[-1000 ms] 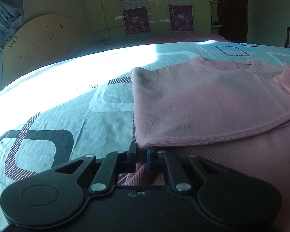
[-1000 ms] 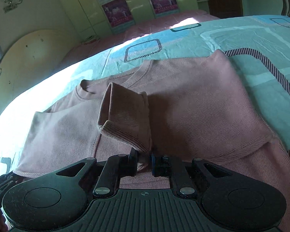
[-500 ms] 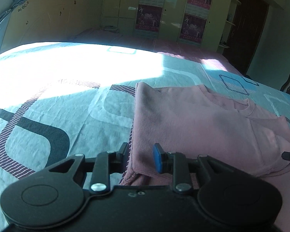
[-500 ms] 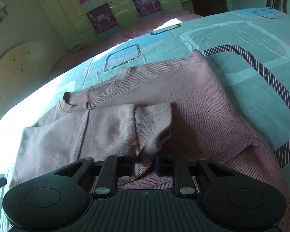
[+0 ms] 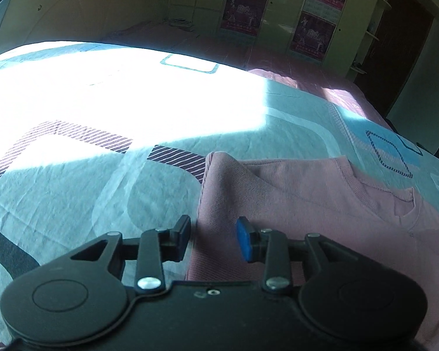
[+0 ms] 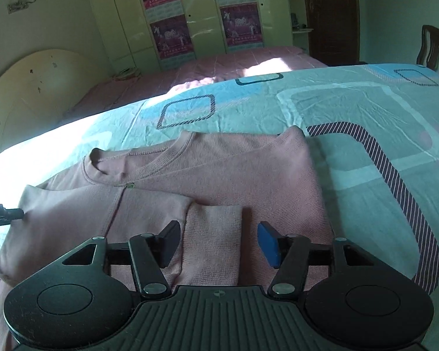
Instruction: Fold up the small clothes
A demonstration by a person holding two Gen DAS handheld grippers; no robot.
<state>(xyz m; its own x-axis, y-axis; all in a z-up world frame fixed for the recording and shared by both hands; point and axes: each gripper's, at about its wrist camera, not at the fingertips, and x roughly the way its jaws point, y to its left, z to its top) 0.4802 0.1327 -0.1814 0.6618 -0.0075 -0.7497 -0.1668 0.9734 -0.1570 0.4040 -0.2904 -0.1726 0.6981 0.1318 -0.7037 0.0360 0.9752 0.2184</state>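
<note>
Presently, in the left wrist view, the left gripper (image 5: pixel 213 238) is seen with jaws opening, unclamped, the folded edge of the pink sweater (image 5: pixel 307 213) lying between them on the patterned bedsheet (image 5: pixel 87 199). In the right wrist view, the right gripper (image 6: pixel 219 241) is likewise opening, the folded sleeve cuff (image 6: pixel 212 234) released between its pads, flat on the sweater (image 6: pixel 248 172)

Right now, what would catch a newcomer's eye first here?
A pink sweater lies spread on a teal patterned bedsheet, one sleeve folded across its front. A glaring sun patch whitens the sheet beyond it. Magenta posters hang on the far wardrobe doors.
</note>
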